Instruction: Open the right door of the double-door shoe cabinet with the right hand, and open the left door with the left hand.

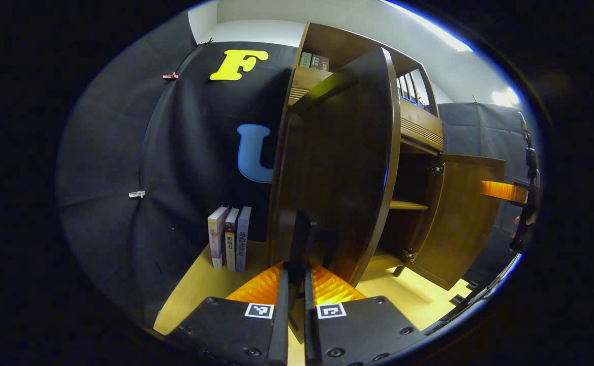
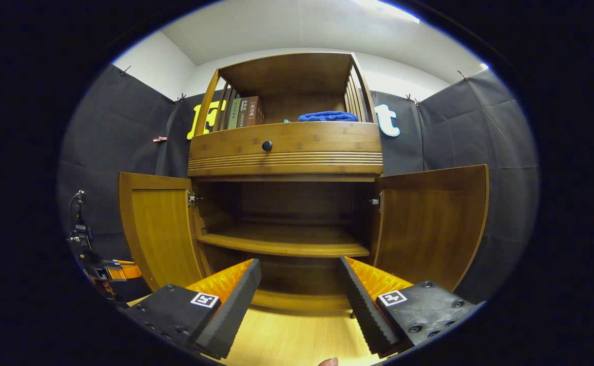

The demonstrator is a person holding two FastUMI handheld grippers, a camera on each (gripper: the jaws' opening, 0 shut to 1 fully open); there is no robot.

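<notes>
The wooden shoe cabinet [image 2: 286,152] stands straight ahead with both doors swung wide. In the right gripper view its left door [image 2: 159,234] and right door [image 2: 429,229] flank the dark interior. My right gripper [image 2: 299,284] is open in front of the lower opening, with nothing between its fingers. In the left gripper view the left door [image 1: 337,168] shows its dark outer face close up. My left gripper [image 1: 297,272] is shut on a dark handle [image 1: 301,234] on that face. The right door [image 1: 464,218] is beyond, with the right gripper [image 1: 505,190] near its edge. The left gripper [image 2: 111,272] sits behind the left door.
Three books [image 1: 228,239] stand on the floor against the black wall, left of the cabinet. A drawer with a dark knob [image 2: 267,146] sits above the doors. Books [image 2: 246,112] and a blue cloth [image 2: 327,116] rest on top. An inner shelf [image 2: 286,241] crosses the interior.
</notes>
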